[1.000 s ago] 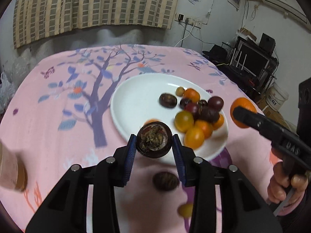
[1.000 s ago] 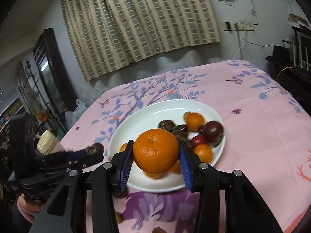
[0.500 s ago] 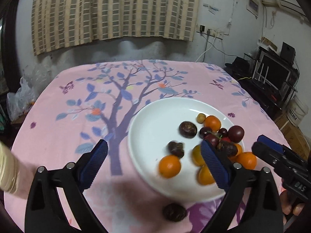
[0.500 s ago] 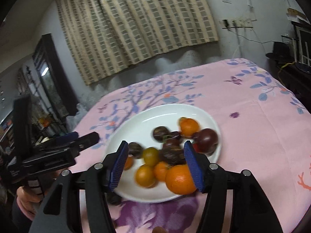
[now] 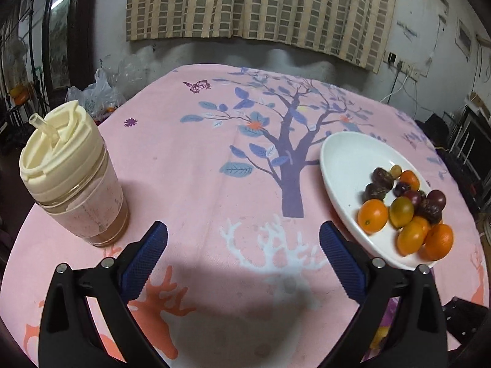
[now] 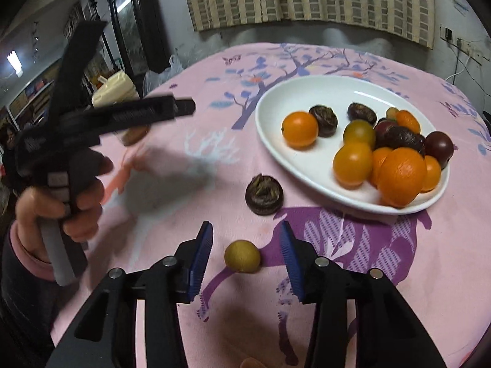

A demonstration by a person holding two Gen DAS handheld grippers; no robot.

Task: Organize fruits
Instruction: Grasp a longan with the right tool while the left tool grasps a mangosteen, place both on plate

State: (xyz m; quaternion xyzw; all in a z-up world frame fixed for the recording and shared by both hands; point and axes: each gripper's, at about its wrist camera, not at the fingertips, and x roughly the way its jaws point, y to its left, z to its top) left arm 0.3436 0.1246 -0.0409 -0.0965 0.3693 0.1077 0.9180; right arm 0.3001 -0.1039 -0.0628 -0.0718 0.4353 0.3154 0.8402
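- Left gripper (image 5: 243,247): jaws spread wide, nothing between them; poised over bare pink tablecloth (image 5: 196,165). In the right wrist view it shows at far left, gripped by the person's left hand (image 6: 61,202).
- Right gripper (image 6: 245,256): jaws spread, empty; a small yellow-green fruit (image 6: 242,256) lies on the cloth between the blue pads (image 6: 201,257), touching neither.
- Dark brown round fruit with fibrous top (image 6: 264,195): on the cloth, just ahead of the right gripper, beside the near rim of the plate.
- White oval plate (image 6: 307,98): ahead and to the right of the right gripper; to the right of the left gripper.
- Plate contents: large orange (image 6: 402,177) at the near edge, several small orange and yellow-green round fruits, dark purple fruits and two more brown fibrous ones, clustered on the plate's right half.
- Tumbler with cream lid and straw (image 5: 72,174): upright on the cloth, ahead and to the left of the left gripper, well apart from the plate.
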